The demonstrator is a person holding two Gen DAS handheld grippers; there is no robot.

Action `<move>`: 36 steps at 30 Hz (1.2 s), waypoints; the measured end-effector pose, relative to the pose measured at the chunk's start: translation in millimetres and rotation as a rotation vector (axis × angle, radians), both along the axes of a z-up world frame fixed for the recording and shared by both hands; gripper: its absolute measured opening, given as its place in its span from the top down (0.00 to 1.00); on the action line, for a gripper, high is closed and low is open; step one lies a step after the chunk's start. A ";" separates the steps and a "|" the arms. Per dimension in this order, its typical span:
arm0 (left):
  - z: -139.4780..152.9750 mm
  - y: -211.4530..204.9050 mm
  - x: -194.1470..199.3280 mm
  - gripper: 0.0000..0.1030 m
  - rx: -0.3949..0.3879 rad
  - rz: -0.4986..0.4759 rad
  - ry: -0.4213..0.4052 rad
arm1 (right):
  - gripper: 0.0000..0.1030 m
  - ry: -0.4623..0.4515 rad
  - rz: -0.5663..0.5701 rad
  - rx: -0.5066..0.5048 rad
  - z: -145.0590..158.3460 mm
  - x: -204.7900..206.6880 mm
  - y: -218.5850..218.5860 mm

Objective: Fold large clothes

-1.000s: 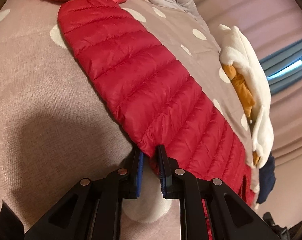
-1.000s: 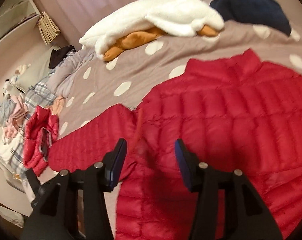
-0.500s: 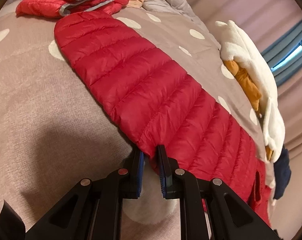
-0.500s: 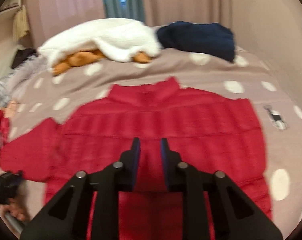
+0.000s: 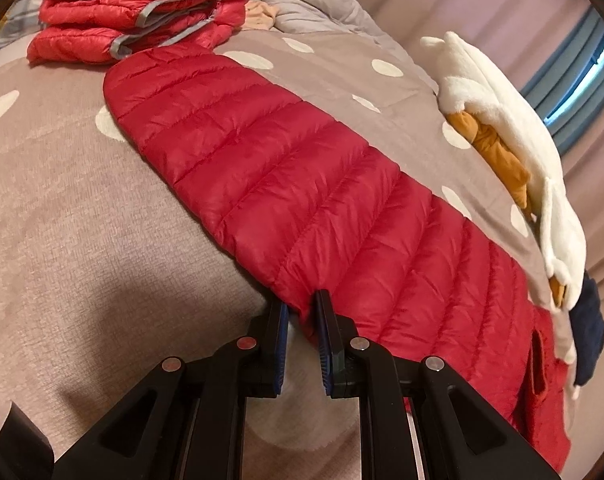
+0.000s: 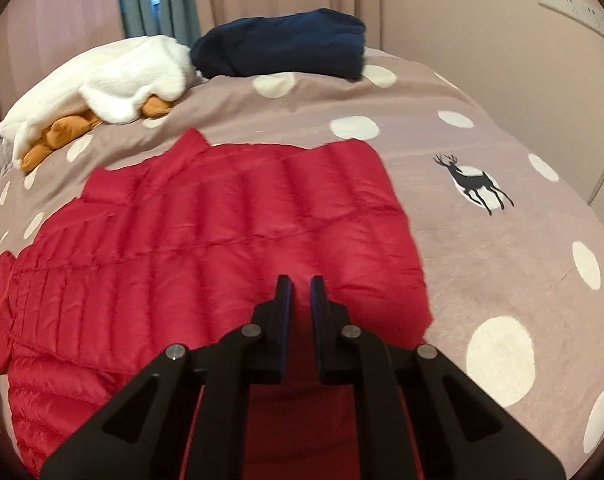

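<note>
A red quilted down jacket lies spread flat on a taupe bedspread with white dots. My left gripper is shut on the jacket's near edge, where the long sleeve meets the body, with red fabric pinched between the blue pads. In the right wrist view the jacket's body lies with its collar at the far side. My right gripper hangs over the body's right part. Its jaws are closing to a narrow gap, and I see no fabric caught between them.
A folded red jacket with grey trim lies beyond the sleeve's end. A white fleece over an orange garment and a folded navy garment sit at the bed's far side. Bare bedspread with a deer print lies right of the jacket.
My right gripper's jaws went from wide apart to nearly together while it swung right across the jacket's body. My left gripper kept its hold on the edge and rolled slightly.
</note>
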State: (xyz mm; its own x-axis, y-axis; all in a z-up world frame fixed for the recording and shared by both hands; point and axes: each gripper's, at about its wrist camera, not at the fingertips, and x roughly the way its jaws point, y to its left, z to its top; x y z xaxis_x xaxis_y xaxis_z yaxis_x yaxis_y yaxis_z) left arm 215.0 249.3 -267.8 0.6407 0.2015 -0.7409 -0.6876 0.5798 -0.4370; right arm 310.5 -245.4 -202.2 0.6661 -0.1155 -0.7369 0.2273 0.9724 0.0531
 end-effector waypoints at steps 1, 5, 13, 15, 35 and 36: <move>-0.1 -0.2 -0.5 0.85 -0.001 0.000 -0.001 | 0.93 0.006 -0.009 -0.001 -2.1 -0.6 -3.2; -0.5 0.4 -1.1 0.86 -0.008 0.000 -0.007 | 0.96 0.039 -0.009 -0.040 -25.3 1.9 -11.1; 3.1 19.9 -4.6 0.85 -0.113 -0.038 -0.004 | 0.92 0.031 0.003 -0.081 -12.6 -6.7 -5.2; 1.1 33.2 -10.4 0.85 -0.211 -0.024 -0.034 | 0.91 0.003 -0.028 -0.042 -3.8 -12.3 -14.4; 3.7 75.7 15.3 0.61 -0.177 0.016 -0.112 | 0.66 0.065 -0.177 0.043 -20.0 -18.1 -59.2; 6.1 71.1 19.4 0.64 -0.120 0.015 -0.071 | 0.66 0.064 -0.177 0.047 -19.7 -17.7 -60.6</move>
State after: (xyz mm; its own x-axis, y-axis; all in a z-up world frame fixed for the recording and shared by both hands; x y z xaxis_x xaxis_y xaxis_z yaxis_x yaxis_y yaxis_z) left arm 234.4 320.4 -261.8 0.6896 0.1243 -0.7134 -0.6611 0.5102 -0.5501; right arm 292.8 -306.0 -221.9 0.5900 -0.1911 -0.7845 0.3991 0.9136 0.0777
